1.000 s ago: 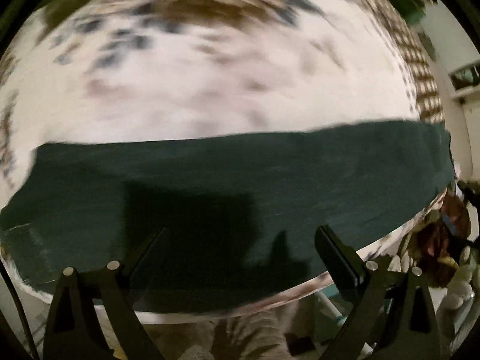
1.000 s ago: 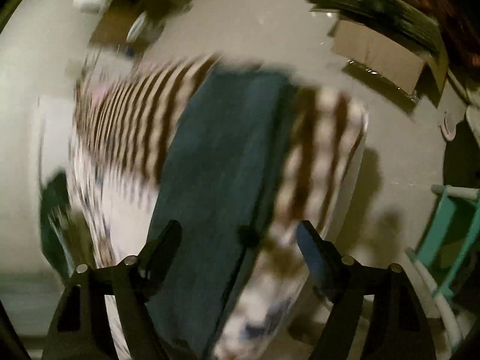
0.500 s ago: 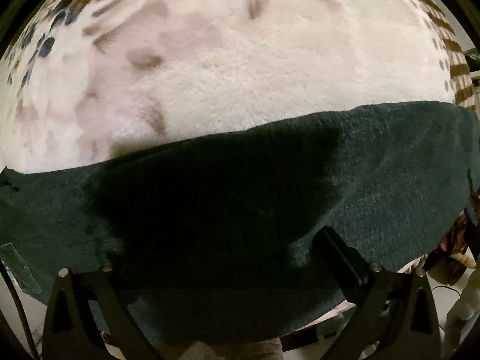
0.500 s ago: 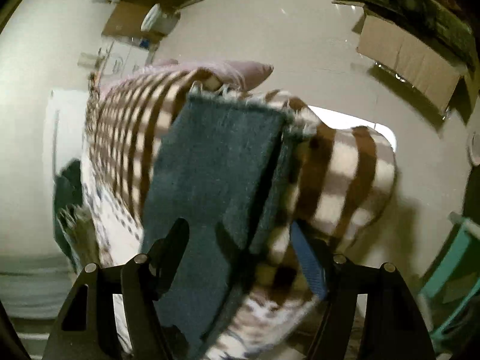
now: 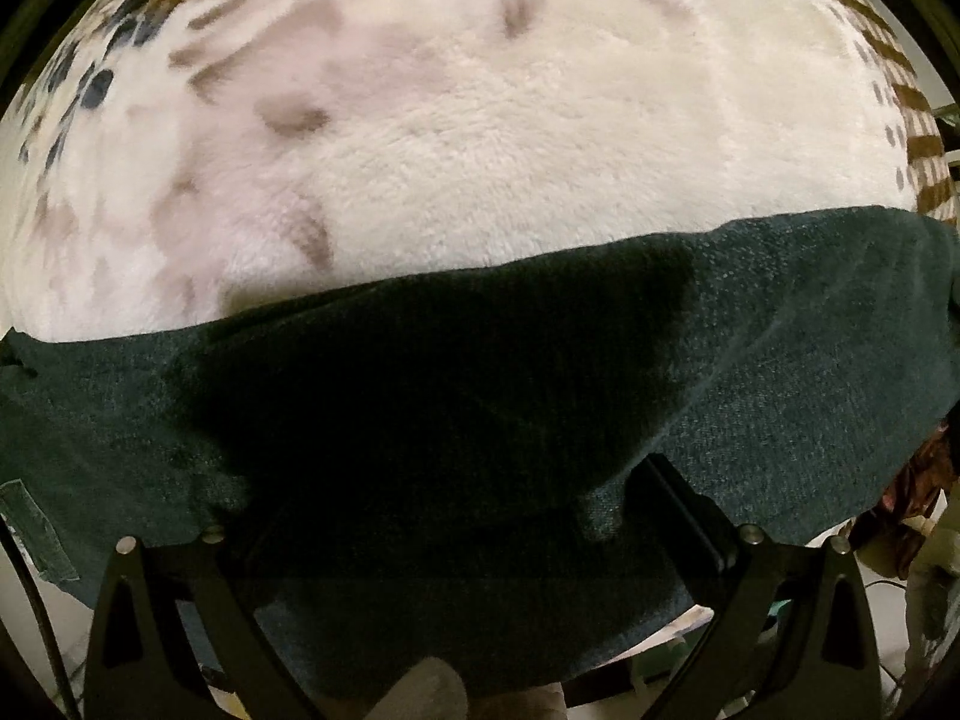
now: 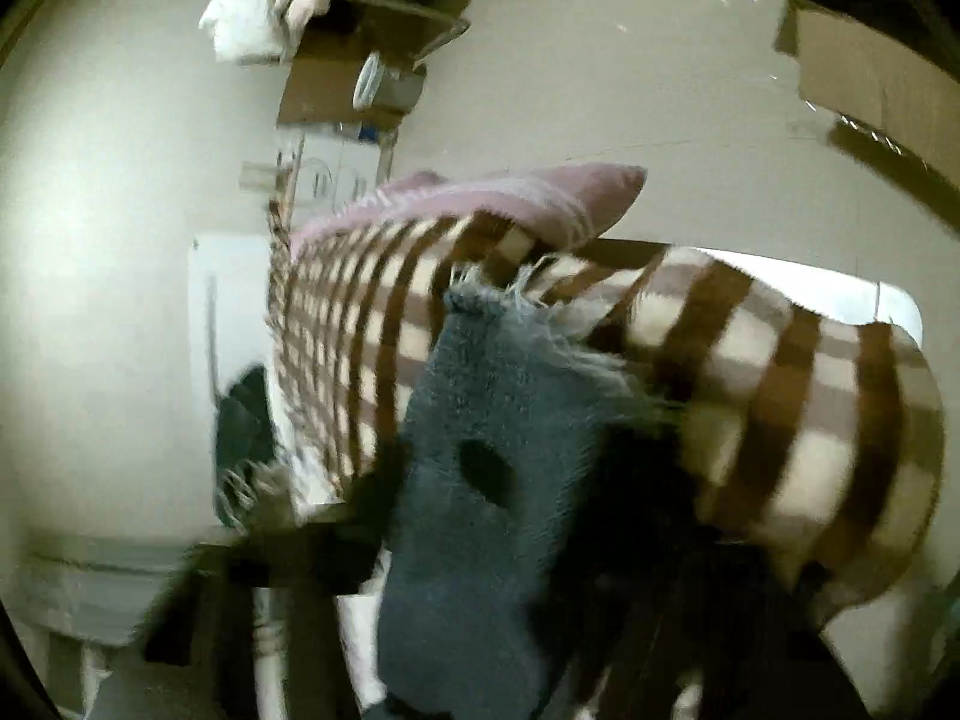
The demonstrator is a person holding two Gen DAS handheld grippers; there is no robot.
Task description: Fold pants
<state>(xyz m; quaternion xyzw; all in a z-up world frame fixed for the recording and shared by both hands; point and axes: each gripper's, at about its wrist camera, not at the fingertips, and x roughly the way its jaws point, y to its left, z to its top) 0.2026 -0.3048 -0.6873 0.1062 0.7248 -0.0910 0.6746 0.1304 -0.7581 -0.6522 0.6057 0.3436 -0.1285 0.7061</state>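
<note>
Two fingers of our left gripper [image 5: 429, 501] sit spread wide low in the frame, pressed against the dark green pants [image 5: 780, 360], which lie as a band across the cream fleece blanket [image 5: 480, 138]. Our right gripper [image 6: 480, 540] is badly blurred; we cannot tell its state, though the pants' frayed hem [image 6: 510, 312] reaches mid-frame over plaid.
</note>
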